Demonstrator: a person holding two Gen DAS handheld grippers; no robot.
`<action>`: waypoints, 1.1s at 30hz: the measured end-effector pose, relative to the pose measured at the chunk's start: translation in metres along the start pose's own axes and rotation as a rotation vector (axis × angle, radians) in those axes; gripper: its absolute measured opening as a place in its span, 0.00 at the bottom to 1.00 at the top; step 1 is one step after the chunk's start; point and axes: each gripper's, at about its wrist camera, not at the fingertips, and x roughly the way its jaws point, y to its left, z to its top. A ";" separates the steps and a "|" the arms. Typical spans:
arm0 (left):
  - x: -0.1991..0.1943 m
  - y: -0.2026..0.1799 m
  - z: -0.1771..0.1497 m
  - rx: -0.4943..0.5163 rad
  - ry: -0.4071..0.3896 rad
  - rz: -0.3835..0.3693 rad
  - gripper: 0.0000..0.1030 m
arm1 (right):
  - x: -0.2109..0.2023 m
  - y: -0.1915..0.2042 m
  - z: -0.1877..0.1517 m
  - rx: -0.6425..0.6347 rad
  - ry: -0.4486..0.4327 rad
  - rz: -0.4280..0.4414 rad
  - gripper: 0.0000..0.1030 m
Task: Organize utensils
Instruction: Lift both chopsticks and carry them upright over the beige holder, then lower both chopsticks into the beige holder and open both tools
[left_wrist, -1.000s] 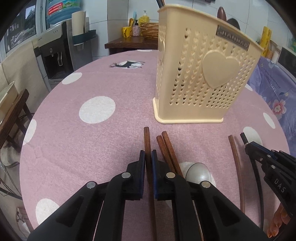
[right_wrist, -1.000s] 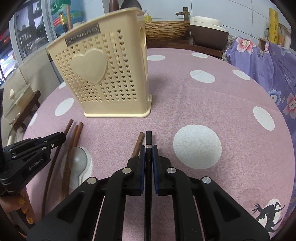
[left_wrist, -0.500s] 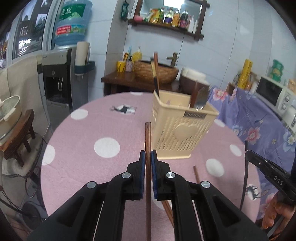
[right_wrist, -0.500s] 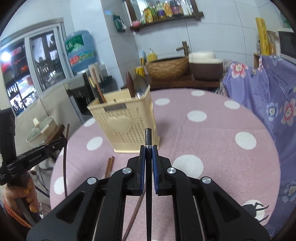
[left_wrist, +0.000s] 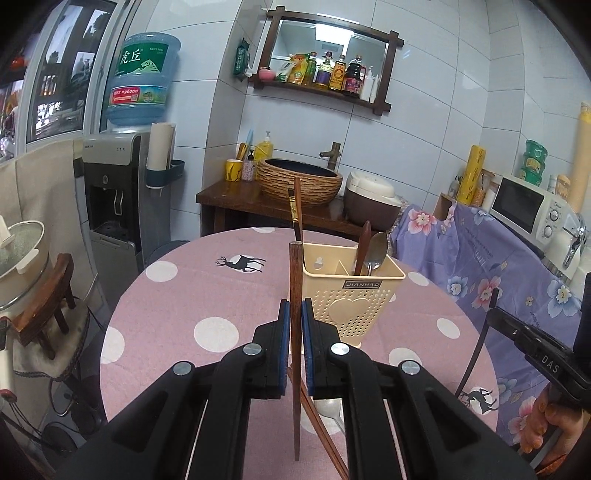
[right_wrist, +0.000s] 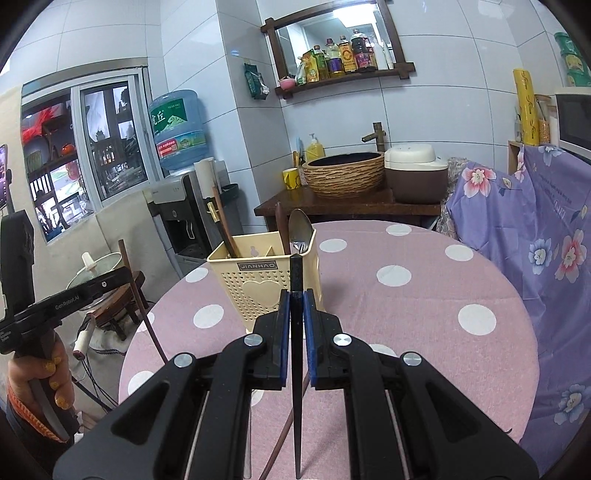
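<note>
Left wrist view: left gripper (left_wrist: 293, 321) jaws pinch a brown chopstick (left_wrist: 294, 280), right gripper (right_wrist: 295, 314) jaws pinch a black chopstick (right_wrist: 295, 273). The holder (left_wrist: 351, 291) has some utensils in already; a spoon (left_wrist: 328, 410) and chopsticks remain on the tabletop (left_wrist: 192, 295).

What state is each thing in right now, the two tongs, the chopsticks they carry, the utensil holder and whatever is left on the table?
Left tongs: shut on brown chopstick, lifted.
Right tongs: shut on black chopstick, lifted.
Utensil holder: upright, holding chopsticks and spoons.
Loose chopsticks: lying on the table.
Spoon: lying on the table.
</note>
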 end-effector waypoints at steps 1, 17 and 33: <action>-0.001 0.001 0.000 0.001 -0.001 0.000 0.07 | 0.001 0.000 0.001 -0.001 0.000 -0.001 0.08; -0.004 0.002 0.017 -0.003 -0.018 -0.029 0.07 | 0.000 0.006 0.022 -0.012 -0.020 0.009 0.08; -0.027 -0.028 0.135 0.044 -0.169 -0.069 0.07 | -0.004 0.039 0.153 -0.048 -0.119 0.038 0.08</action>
